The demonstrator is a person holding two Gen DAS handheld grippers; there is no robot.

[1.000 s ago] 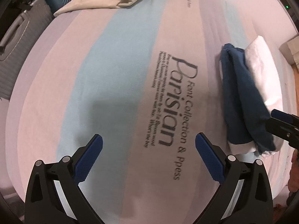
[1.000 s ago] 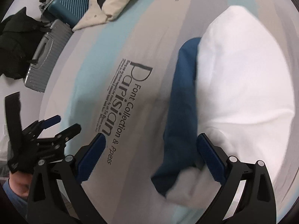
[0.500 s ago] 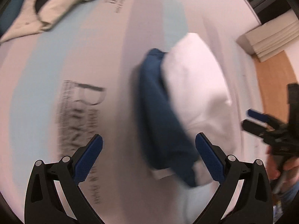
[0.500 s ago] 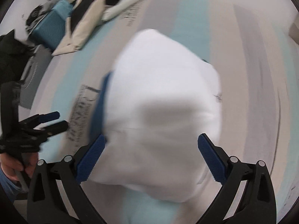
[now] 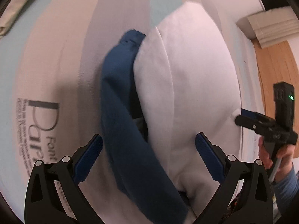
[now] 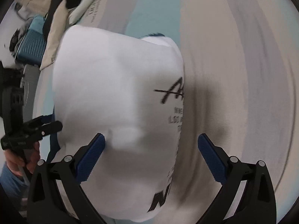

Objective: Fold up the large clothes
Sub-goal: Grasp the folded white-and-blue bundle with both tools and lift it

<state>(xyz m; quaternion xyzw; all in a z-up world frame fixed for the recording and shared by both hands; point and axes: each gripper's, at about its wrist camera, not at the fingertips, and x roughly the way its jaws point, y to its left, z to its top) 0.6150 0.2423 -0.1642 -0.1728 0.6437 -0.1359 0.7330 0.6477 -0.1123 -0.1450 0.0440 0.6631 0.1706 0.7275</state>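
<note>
- The left gripper (image 5: 148, 155) is released, its jaws wide apart above the folded white garment (image 5: 186, 85) with the blue sleeve (image 5: 119, 97).
- The right gripper (image 6: 151, 155) is also released, over the same garment.
- The garment lies on the striped bed sheet (image 5: 56, 56), near its right edge.
- Other clothes (image 6: 61, 18) are piled at the far left corner.

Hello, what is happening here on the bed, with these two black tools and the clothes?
A person holds a gripper in each hand over a striped bedsheet. A folded white shirt with a dark blue sleeve along one side lies between them. The left gripper is open above the sleeve side; the right gripper is open over the shirt's printed side. Neither grips anything. More clothes lie heaped at the far end.
</note>
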